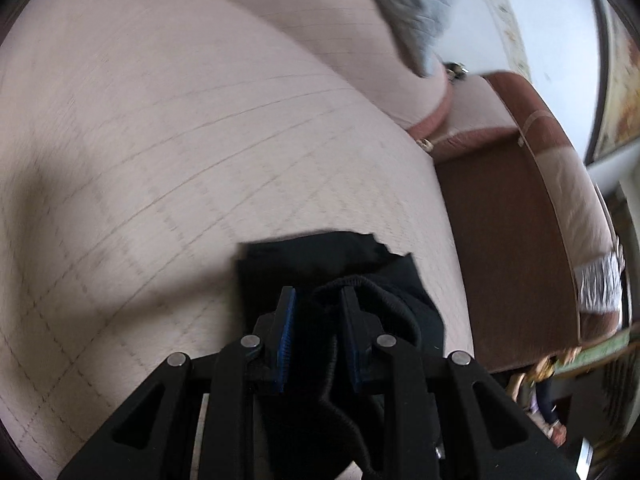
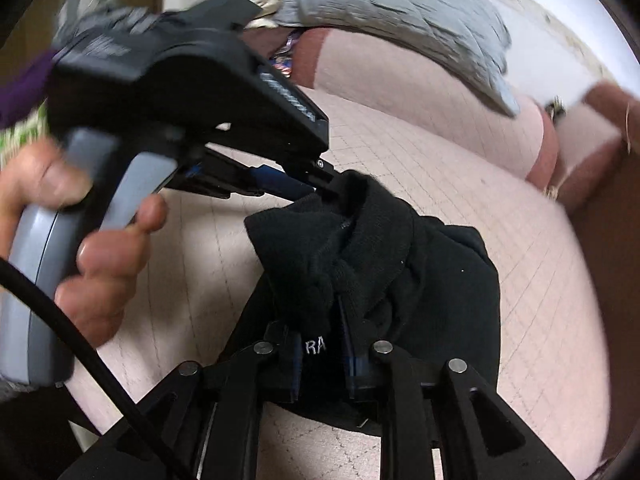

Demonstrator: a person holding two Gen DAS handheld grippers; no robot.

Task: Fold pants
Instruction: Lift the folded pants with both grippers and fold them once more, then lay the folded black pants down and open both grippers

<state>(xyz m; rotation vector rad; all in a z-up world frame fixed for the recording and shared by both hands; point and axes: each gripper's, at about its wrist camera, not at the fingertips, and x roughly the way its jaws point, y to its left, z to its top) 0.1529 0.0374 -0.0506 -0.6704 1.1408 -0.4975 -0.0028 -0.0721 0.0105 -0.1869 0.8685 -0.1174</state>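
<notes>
both grippers, left [image 1: 316, 300] & right [image 2: 320, 312], jaws clamped on bunched black pants [image 2: 400, 264] above pink quilted bed [image 1: 200, 120]; thick bunching w/ shallow bite could slip free mid-fold.

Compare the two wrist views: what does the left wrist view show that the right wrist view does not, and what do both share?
Left wrist view only: the left gripper's own blue-padded fingers clamped on the ribbed waistband.

Right wrist view only: the hand on the left gripper's grey handle, and white letters "RA" on the fabric in the right gripper.

Both: black pants bunched over the pink quilted cushion, and a grey pillow behind.
</notes>
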